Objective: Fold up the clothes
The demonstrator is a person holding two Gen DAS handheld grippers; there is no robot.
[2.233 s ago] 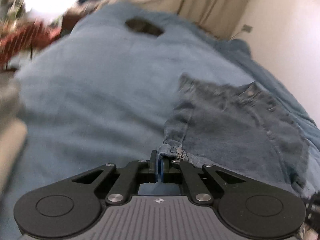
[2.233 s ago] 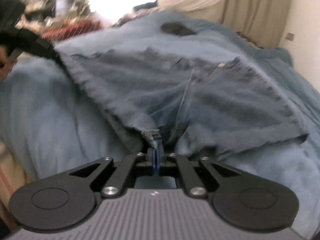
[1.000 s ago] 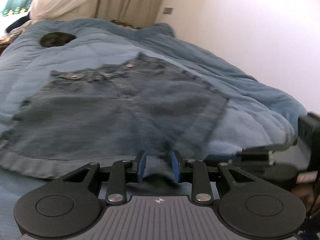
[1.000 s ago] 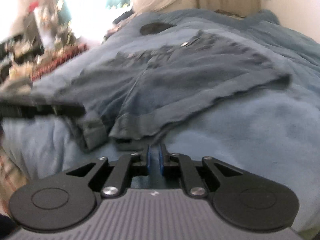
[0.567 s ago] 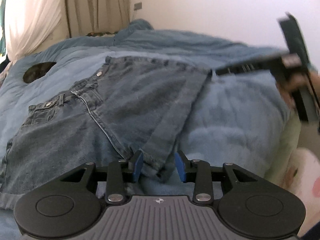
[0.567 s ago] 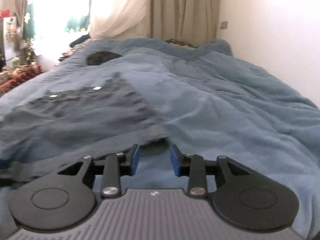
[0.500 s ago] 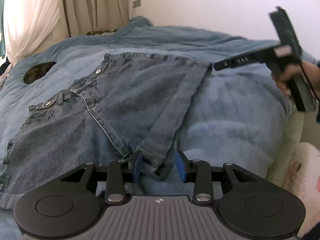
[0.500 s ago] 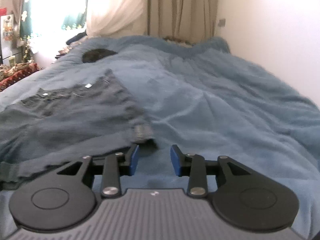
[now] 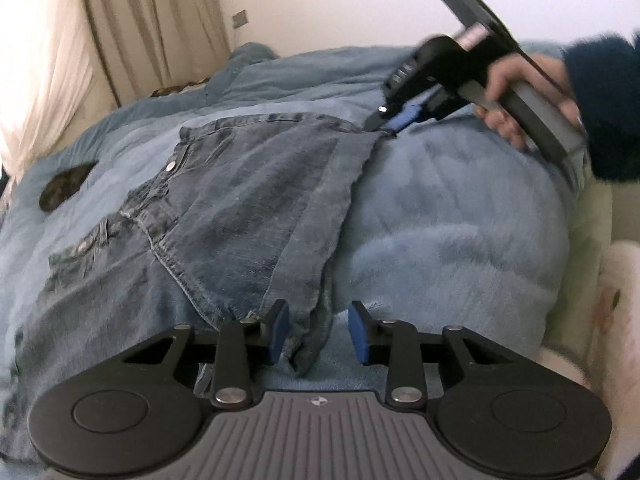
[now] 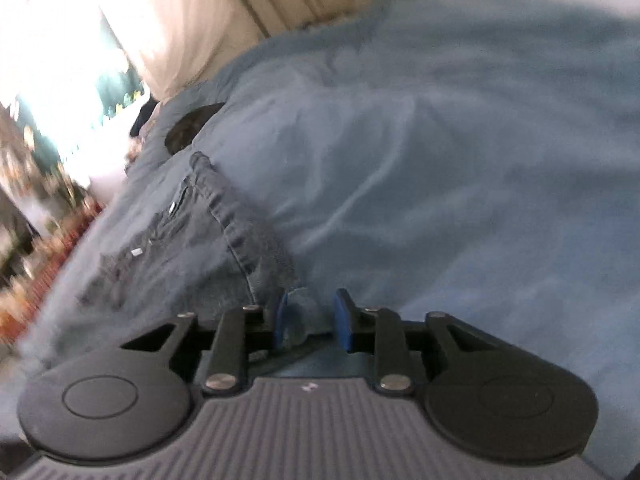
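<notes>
Both tongs spread: left gripper [image 9: 318,334] straddles denim shorts [image 9: 248,208] hem corner, right gripper [image 10: 310,322] straddles the far corner. Close squarely on both layers before lifting.

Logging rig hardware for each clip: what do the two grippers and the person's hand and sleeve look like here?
Both grippers, left gripper and right gripper, are matte black, with two round discs, silver screws, a ribbed grey body and blue-padded fingers. In the left view, the right one has a grey handle and a thin dark cable. The hand is bare, with a fuzzy dark navy sleeve.
</notes>
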